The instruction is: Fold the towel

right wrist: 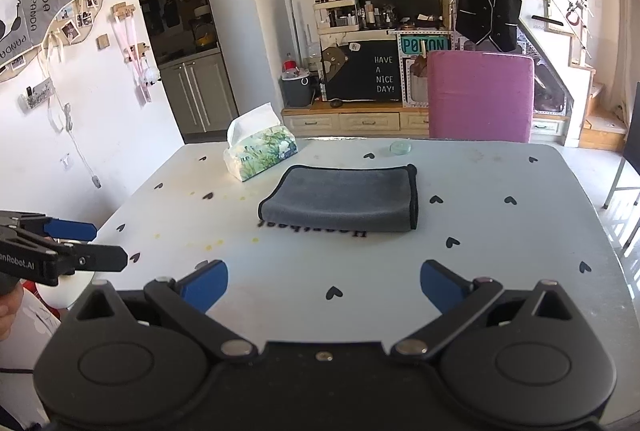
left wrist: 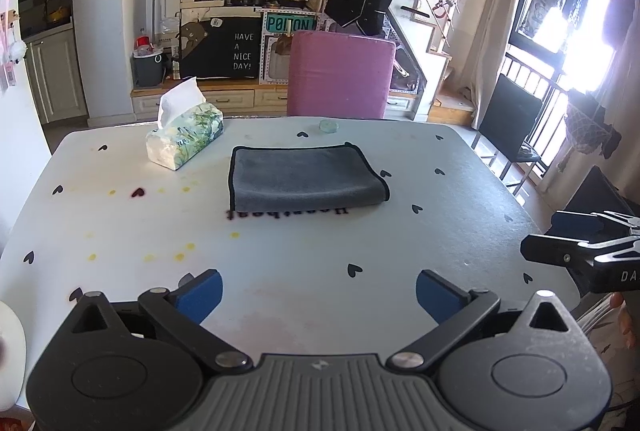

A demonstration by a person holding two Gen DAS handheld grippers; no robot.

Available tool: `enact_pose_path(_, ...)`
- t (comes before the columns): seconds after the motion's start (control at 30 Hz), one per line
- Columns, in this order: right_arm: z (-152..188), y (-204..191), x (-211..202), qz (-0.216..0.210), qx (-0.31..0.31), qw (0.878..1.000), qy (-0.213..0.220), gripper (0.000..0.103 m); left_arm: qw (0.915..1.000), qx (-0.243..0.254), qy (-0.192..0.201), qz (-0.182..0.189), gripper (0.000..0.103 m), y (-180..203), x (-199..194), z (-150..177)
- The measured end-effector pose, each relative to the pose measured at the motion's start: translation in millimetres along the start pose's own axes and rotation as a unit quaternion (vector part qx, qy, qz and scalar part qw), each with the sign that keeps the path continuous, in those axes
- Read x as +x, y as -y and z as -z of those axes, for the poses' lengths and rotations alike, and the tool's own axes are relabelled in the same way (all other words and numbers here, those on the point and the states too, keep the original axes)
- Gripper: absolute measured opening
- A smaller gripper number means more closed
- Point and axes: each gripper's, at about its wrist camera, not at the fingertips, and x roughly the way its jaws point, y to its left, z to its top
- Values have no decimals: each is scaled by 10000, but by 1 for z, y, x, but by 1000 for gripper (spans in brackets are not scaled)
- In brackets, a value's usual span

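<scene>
A grey towel with black trim (left wrist: 306,177) lies folded in a flat rectangle near the middle of the white table (left wrist: 280,259); it also shows in the right wrist view (right wrist: 344,199). My left gripper (left wrist: 318,295) is open and empty, held over the table's near edge, well short of the towel. My right gripper (right wrist: 324,285) is open and empty, also near the front edge. Each gripper shows at the side of the other's view: the right one (left wrist: 560,237) and the left one (right wrist: 92,245).
A tissue box (left wrist: 184,137) stands left of the towel at the far side. A small clear round lid (left wrist: 329,126) lies behind the towel. A pink chair (left wrist: 340,75) stands at the far edge. A black chair (left wrist: 510,123) stands to the right.
</scene>
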Motion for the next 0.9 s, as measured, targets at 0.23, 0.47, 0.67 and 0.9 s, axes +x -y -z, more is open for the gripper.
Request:
enact_pose_path(0.23, 2, 0, 4, -42, -30, 10000, -32, 102, 10000, -13, -15, -23, 103, 0, -1, 0)
enact_pose_path(0.47, 3, 0, 3, -78, -50, 9999, -48, 102, 10000, -2, -36, -51, 103, 0, -1, 1)
enact_pose_path(0.67, 4, 0, 4, -80, -52, 9999, -76, 102, 10000, 7, -48, -63, 103, 0, -1, 1)
enact_pose_path(0.9, 2, -1, 5, -98, -85, 9999, -106, 102, 10000, 7, -55, -63, 103, -1, -1, 1)
